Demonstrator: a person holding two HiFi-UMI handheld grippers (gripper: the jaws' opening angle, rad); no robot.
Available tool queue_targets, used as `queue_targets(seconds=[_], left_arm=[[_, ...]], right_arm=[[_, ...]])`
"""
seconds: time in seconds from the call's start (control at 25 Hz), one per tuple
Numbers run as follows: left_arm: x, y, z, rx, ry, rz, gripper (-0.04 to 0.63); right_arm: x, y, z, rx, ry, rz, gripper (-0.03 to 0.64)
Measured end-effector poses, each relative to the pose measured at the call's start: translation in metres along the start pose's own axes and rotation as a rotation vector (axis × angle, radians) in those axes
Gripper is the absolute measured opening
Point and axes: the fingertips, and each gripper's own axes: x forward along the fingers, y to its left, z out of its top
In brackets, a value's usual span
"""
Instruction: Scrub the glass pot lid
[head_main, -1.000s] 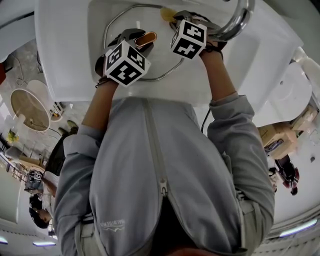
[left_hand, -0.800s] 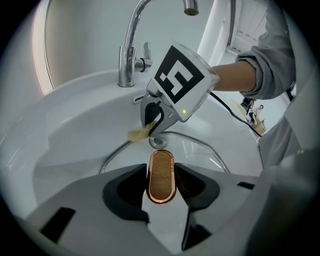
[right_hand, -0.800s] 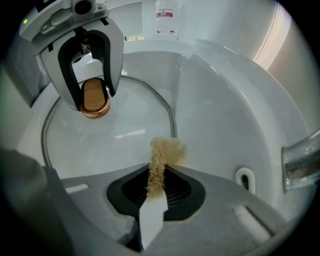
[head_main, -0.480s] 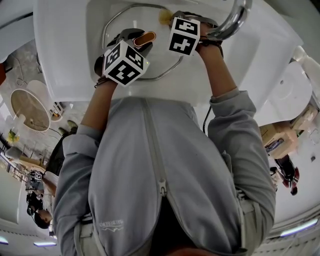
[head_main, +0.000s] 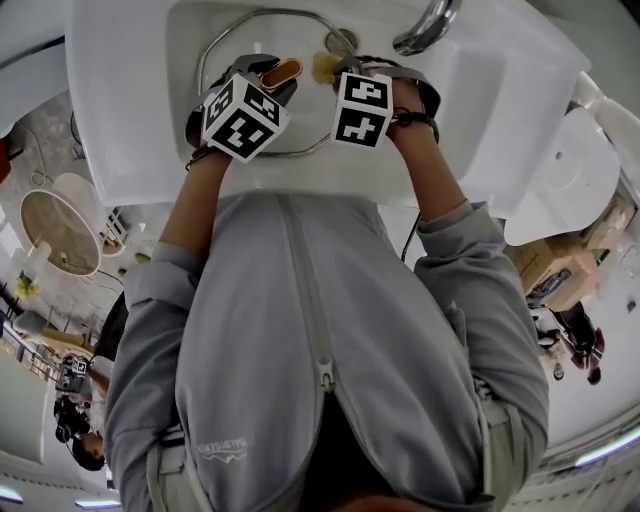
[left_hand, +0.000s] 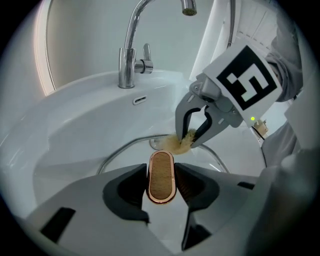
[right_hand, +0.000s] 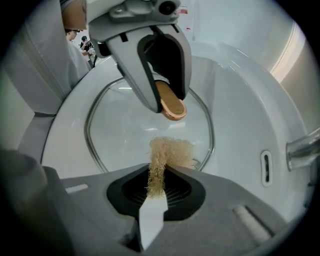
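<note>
The glass pot lid (head_main: 214, 48) lies in the white sink basin (head_main: 130, 100); its steel rim (left_hand: 119, 153) and clear pane (right_hand: 125, 131) show in both gripper views. My left gripper (head_main: 272, 76) (left_hand: 161, 183) is shut on the lid's copper-rimmed wooden handle (left_hand: 161, 176) (right_hand: 173, 106), one pad on each side of it. My right gripper (head_main: 336, 66) (right_hand: 159, 176) is shut on a tan fibrous scrubber (right_hand: 170, 152) (left_hand: 180, 143). The scrubber's tuft rests on the glass just beyond the handle, near the far rim.
A chrome faucet (left_hand: 131, 55) (head_main: 428, 26) stands at the basin's back, with an overflow slot (right_hand: 265, 168) below it. The basin walls curve up around the lid. The person's grey jacket fills the lower head view.
My right gripper has drawn the scrubber back across the lid toward the handle and the person. The left gripper has kept its hold on the handle.
</note>
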Motion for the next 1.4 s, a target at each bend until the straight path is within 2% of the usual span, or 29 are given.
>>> queue_targets(seconds=[0.48,0.8,0.92,1.0,1.12,1.28,1.4], left_arm=[[0.004,-0.001,0.008,0.017,-0.010,0.027,0.170],[0.004,0.000,0.008,-0.007,-0.031,0.043,0.170],[0.002,-0.004,0.004,0.046,-0.002,0.080,0.172],[-0.004,-0.010,0.002,0.093,0.013,0.089,0.172],[-0.021,-0.017,0.001,0.113,-0.006,0.088,0.192],[-0.055,-0.018,-0.001,0.122,-0.064,0.137,0.192],[-0.084,-0.020,0.002,0.095,-0.138,0.183,0.192]], right_arm=[[-0.009,0.074,-0.004,0.014,0.004,0.037,0.048],[-0.016,0.111,0.003,0.000,0.030,0.043,0.046],[-0.024,0.120,0.006,0.036,0.015,0.031,0.048],[-0.033,0.122,0.008,0.065,0.002,0.008,0.047],[-0.048,0.122,0.012,0.116,-0.018,-0.041,0.048],[-0.070,0.116,0.020,0.180,-0.054,-0.133,0.048],[-0.092,0.107,0.027,0.223,-0.083,-0.240,0.048]])
